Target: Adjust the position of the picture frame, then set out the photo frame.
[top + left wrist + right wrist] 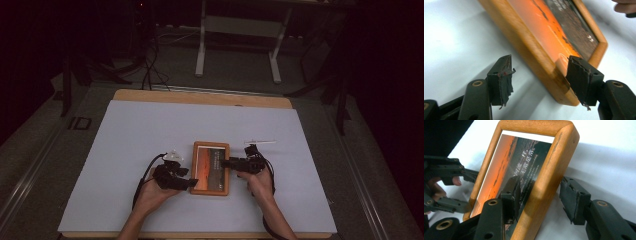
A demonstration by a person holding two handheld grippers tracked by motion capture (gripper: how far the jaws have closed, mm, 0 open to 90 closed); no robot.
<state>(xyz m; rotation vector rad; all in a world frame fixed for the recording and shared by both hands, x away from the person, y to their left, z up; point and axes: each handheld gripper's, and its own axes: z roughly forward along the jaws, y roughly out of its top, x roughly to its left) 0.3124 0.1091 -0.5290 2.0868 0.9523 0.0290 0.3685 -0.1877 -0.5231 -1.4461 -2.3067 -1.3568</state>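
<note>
Setting: dim lab or recording room. Work table [125, 97] with wooden edge, covered by a plain white sheet [150, 135], on grey carpet. Behind it, white metal bench legs [201, 45], loose black cables [147, 65] on floor, dark stands [67, 75] at sides

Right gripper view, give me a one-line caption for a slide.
The right gripper straddles the wooden picture frame's side rail, jaws open, above the white table.
</note>
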